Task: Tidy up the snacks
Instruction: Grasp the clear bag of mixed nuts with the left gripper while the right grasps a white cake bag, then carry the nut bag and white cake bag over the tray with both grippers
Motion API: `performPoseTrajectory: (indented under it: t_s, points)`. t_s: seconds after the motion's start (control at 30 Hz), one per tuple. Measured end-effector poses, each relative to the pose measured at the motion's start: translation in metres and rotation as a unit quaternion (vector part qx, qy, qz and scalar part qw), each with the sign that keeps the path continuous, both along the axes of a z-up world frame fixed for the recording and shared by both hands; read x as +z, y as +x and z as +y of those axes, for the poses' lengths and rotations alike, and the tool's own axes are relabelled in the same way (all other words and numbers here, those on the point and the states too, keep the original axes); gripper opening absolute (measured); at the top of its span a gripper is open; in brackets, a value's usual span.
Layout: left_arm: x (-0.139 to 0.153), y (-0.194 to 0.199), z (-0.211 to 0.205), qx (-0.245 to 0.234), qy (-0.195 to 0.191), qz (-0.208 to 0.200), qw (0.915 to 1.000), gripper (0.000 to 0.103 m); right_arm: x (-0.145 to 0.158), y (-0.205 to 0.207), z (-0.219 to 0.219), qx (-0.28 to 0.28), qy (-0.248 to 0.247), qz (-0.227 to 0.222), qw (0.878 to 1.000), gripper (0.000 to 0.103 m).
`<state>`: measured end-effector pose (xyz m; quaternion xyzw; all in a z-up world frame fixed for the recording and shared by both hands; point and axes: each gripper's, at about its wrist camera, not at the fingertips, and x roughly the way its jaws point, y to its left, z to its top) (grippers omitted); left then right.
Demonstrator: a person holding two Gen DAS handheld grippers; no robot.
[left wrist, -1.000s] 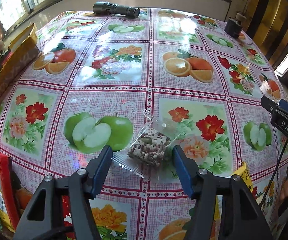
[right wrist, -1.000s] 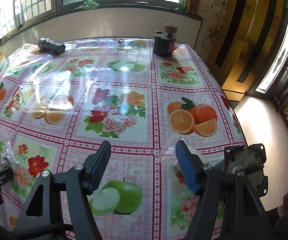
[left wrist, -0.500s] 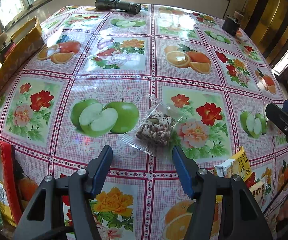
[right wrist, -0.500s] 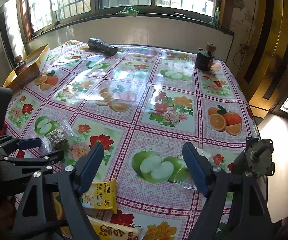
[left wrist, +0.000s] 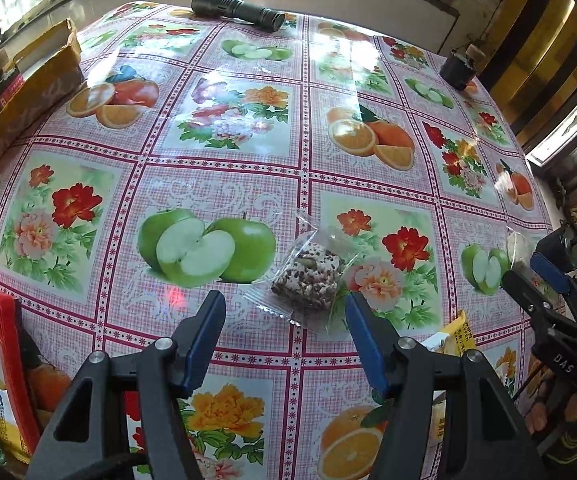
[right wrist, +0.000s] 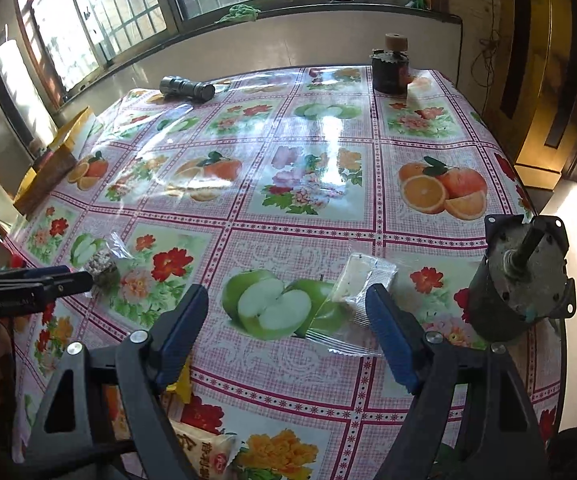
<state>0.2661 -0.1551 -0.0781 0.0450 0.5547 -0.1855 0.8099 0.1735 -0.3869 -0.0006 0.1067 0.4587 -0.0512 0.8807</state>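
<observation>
Lying flat on the fruit-print tablecloth (left wrist: 248, 184), the clear-wrapped grain bar (left wrist: 308, 274) runs its long axis diagonally, from lower left to upper right in the left wrist view. The left gripper (left wrist: 284, 316) hovers just short of it, jaws spread and empty. The right gripper (right wrist: 288, 312), jaws parted wide and likewise empty, faces a pale snack packet (right wrist: 362, 280) angled the same way.

Black claw (left wrist: 284, 316) — blue pads (left wrist: 208, 330)
</observation>
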Motion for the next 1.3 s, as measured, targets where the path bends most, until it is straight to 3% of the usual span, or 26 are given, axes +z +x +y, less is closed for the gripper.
performPoseTrajectory:
  t_s: [0.13,0.2,0.3,0.4,0.43,0.47,0.53,0.6,0.7,0.97,1.3]
  points:
    - [-0.005,0.003,-0.018,-0.018,0.015,-0.005,0.9997,0.063,-0.012,0.003,0.007,0.005,-0.059,0.011,0.998,0.081]
    - [-0.010,0.003,-0.029,-0.037,0.028,-0.006,0.9989,0.065,-0.013,0.004,0.008,0.007,-0.064,0.011,0.998,0.081]
    - [-0.014,-0.001,-0.040,-0.046,0.069,-0.041,0.9957,0.073,-0.013,0.003,0.002,-0.027,-0.074,0.014,0.997,0.081]
    - [-0.015,0.004,-0.039,-0.034,0.063,-0.043,0.9965,0.074,-0.008,0.002,-0.009,-0.052,-0.043,-0.001,0.998,0.081]
    - [-0.015,0.005,-0.038,-0.032,0.061,-0.042,0.9967,0.073,-0.009,0.004,-0.010,-0.057,-0.047,0.003,0.997,0.081]
    - [-0.014,0.006,-0.038,-0.035,0.058,-0.045,0.9967,0.060,-0.013,0.008,-0.010,-0.062,-0.059,0.014,0.996,0.081]
    - [-0.010,0.005,-0.038,-0.042,0.060,-0.057,0.9957,0.033,-0.025,0.015,-0.013,-0.047,-0.039,0.037,0.997,0.063]
    - [-0.010,0.007,-0.035,-0.047,0.054,-0.051,0.9961,0.033,-0.027,0.015,-0.010,-0.038,-0.049,0.031,0.998,0.044]
    - [-0.008,0.005,-0.027,-0.042,0.043,-0.046,0.9971,0.032,-0.026,0.009,-0.006,-0.026,-0.024,0.024,0.999,0.034]
    - [0.004,-0.023,0.006,-0.024,0.018,-0.046,0.9985,0.032,-0.016,-0.022,0.010,-0.011,0.044,-0.007,0.999,0.034]
    - [0.035,-0.090,0.062,0.039,0.032,-0.097,0.9940,0.032,0.023,-0.074,0.075,0.041,0.100,-0.063,0.992,0.034]
